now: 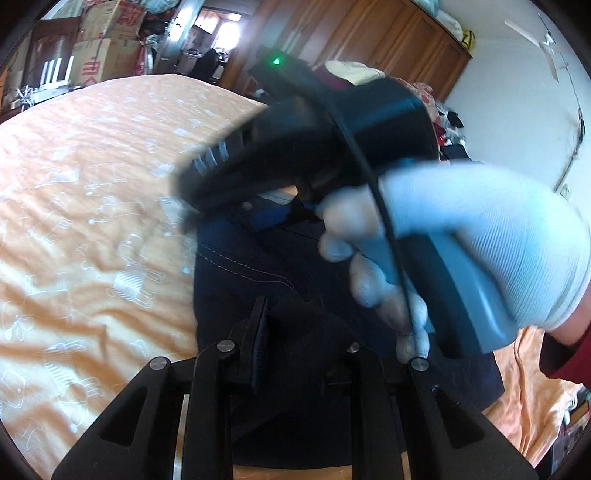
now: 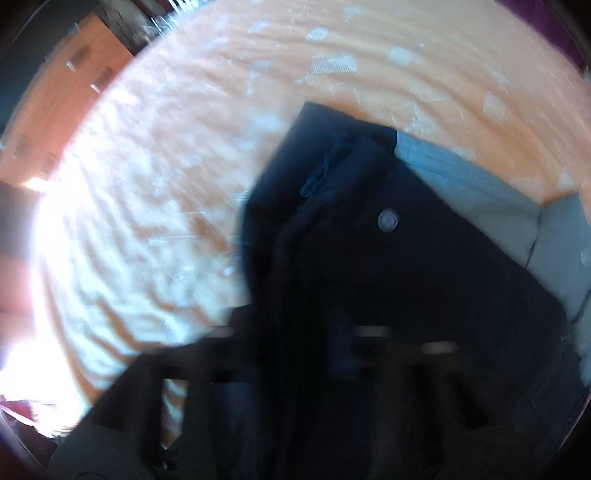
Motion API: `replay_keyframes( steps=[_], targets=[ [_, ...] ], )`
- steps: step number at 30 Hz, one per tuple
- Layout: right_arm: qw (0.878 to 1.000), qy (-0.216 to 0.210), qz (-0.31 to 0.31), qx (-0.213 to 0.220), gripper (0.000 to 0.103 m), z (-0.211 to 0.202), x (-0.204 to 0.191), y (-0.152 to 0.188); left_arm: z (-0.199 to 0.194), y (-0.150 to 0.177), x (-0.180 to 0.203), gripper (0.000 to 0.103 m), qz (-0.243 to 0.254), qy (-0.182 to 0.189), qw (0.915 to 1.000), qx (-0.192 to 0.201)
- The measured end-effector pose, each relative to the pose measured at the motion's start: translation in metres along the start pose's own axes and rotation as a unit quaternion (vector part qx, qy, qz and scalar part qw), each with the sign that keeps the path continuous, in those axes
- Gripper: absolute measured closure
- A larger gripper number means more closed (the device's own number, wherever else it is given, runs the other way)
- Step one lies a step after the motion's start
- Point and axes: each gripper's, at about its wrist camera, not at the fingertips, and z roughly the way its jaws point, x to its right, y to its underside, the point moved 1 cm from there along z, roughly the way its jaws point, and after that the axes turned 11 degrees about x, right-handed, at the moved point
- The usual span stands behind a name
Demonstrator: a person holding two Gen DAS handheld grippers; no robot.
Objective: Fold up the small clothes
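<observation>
A dark navy garment (image 1: 258, 258) with white stitching lies on an orange patterned bedsheet (image 1: 92, 184). My left gripper (image 1: 303, 332) sits low over it, with a bunched fold of the dark cloth between its fingers. My right gripper (image 1: 188, 199) crosses above the garment, blurred, its tips by the waistband; a hand in a pale blue glove (image 1: 480, 229) holds it. In the right wrist view the garment (image 2: 406, 277) shows a round button and a grey lining. There the right gripper (image 2: 314, 332) is a dark blur, so how its jaws stand is unclear.
The orange bedsheet (image 2: 184, 147) spreads wide to the left of the garment. Cardboard boxes (image 1: 107, 44) are stacked beyond the bed, with a wooden wardrobe (image 1: 369, 33) behind and a heap of clothes (image 1: 447, 122) at the right wall. A wooden cabinet (image 2: 74, 85) stands past the bed's edge.
</observation>
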Motion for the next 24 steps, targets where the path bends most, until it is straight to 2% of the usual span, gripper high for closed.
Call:
replay_keyframes(
  steps=[2, 5, 7, 10, 12, 16, 20, 24],
  targets=[
    [0.998, -0.024, 0.016, 0.054, 0.094, -0.032, 0.017, 0.009, -0.003, -0.003, 0.009, 0.084, 0.004, 0.02, 0.9998, 0.002],
    [0.988, -0.06, 0.062, 0.126, 0.095, -0.095, 0.057, 0.034, -0.013, -0.011, 0.041, 0.084, 0.024, 0.07, 0.9972, 0.009],
    [0.98, -0.061, 0.084, 0.169, 0.095, -0.143, 0.088, 0.055, -0.016, -0.014, 0.074, 0.084, 0.045, 0.114, 0.9925, 0.004],
    [0.97, -0.046, 0.115, 0.21, 0.097, -0.197, 0.139, 0.089, -0.011, -0.012, 0.143, 0.084, 0.087, 0.195, 0.9768, -0.018],
    [0.963, -0.049, 0.146, 0.223, 0.097, -0.214, 0.171, 0.114, -0.004, -0.005, 0.179, 0.082, 0.105, 0.229, 0.967, -0.036],
    [0.946, -0.062, 0.211, 0.238, 0.097, -0.233, 0.239, 0.172, 0.021, 0.028, 0.254, 0.081, 0.142, 0.292, 0.9413, -0.094],
    [0.929, -0.072, 0.267, 0.246, 0.097, -0.234, 0.289, 0.21, 0.048, 0.064, 0.294, 0.083, 0.156, 0.31, 0.9268, -0.142],
    [0.907, -0.088, 0.321, 0.257, 0.097, -0.233, 0.329, 0.24, 0.081, 0.089, 0.314, 0.083, 0.158, 0.312, 0.9184, -0.185]
  ],
)
